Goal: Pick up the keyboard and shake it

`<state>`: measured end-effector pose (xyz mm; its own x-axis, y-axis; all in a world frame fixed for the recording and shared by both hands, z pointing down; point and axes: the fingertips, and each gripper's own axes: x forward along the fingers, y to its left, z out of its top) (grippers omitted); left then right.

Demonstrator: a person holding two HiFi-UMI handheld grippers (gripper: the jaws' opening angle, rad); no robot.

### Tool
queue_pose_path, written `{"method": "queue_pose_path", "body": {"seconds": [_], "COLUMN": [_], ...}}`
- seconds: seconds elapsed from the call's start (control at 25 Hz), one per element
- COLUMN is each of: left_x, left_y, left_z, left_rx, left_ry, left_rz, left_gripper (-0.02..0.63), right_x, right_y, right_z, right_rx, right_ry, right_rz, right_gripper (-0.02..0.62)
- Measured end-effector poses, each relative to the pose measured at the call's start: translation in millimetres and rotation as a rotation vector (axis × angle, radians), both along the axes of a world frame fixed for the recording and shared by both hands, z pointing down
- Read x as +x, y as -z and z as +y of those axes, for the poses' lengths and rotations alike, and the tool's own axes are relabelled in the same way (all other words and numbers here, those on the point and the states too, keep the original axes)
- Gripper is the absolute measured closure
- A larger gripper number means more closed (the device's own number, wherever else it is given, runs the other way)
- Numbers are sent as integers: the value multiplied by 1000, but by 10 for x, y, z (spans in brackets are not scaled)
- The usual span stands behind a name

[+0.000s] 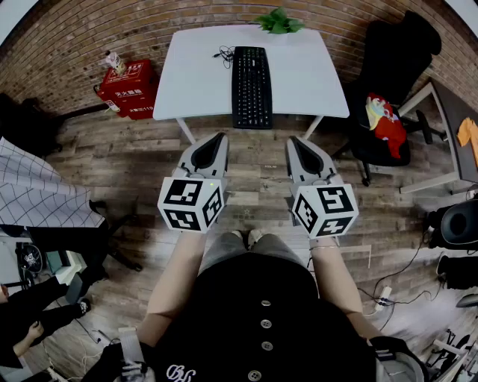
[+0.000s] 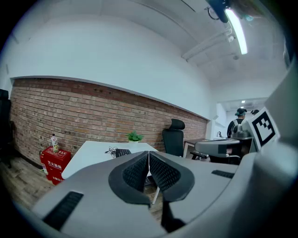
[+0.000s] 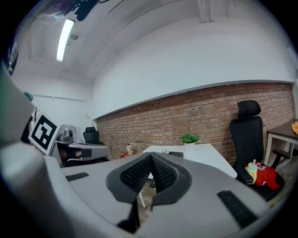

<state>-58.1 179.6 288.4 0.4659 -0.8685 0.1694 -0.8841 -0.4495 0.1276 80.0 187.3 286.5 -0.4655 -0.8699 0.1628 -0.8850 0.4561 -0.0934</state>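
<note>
A black keyboard [image 1: 252, 86] lies lengthwise down the middle of a white table [image 1: 306, 78], its cable coiled at the far left end. In the head view both grippers hang over the wooden floor, short of the table's near edge. My left gripper [image 1: 219, 137] is shut with nothing in it, and so is my right gripper [image 1: 293, 140]. From the left gripper view the keyboard [image 2: 122, 152] shows just beyond the closed tips [image 2: 148, 153]. The right gripper view has the keyboard [image 3: 176, 154] peeking over its closed tips [image 3: 151, 155].
A small green plant [image 1: 280, 22] stands at the table's far edge. A black office chair [image 1: 388, 89] holding a red toy [image 1: 386, 123] is at the right. Red boxes [image 1: 129, 89] sit on the floor at the left by the brick wall. A desk corner [image 1: 455, 119] is at far right.
</note>
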Motion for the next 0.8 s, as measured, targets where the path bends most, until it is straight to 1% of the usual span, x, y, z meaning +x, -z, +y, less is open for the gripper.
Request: {"method": "queue_pose_path", "body": {"seconds": [0.2, 0.4, 0.48, 0.6, 0.8], "left_x": [-18, -64, -69, -38, 100], "left_y": [-67, -87, -87, -107, -147], "left_z": [-27, -55, -78, -88, -138], "left_rx": [-22, -32, -32, -32, -40], "left_ry": [17, 16, 13, 1, -23], "left_rz": [-17, -2, 3, 13, 11], "left_gripper": [588, 588, 588, 588, 588], "right_x": [81, 42, 45, 31, 69], "right_y": [-40, -80, -73, -48, -26], "right_z": [-24, -45, -64, -67, -132], "right_rx": [-8, -11, -11, -7, 1], "right_ry": [-25, -21, -26, -6, 29], "right_rz": [-18, -5, -16, -48, -41], "right_gripper": [569, 569, 569, 569, 569]}}
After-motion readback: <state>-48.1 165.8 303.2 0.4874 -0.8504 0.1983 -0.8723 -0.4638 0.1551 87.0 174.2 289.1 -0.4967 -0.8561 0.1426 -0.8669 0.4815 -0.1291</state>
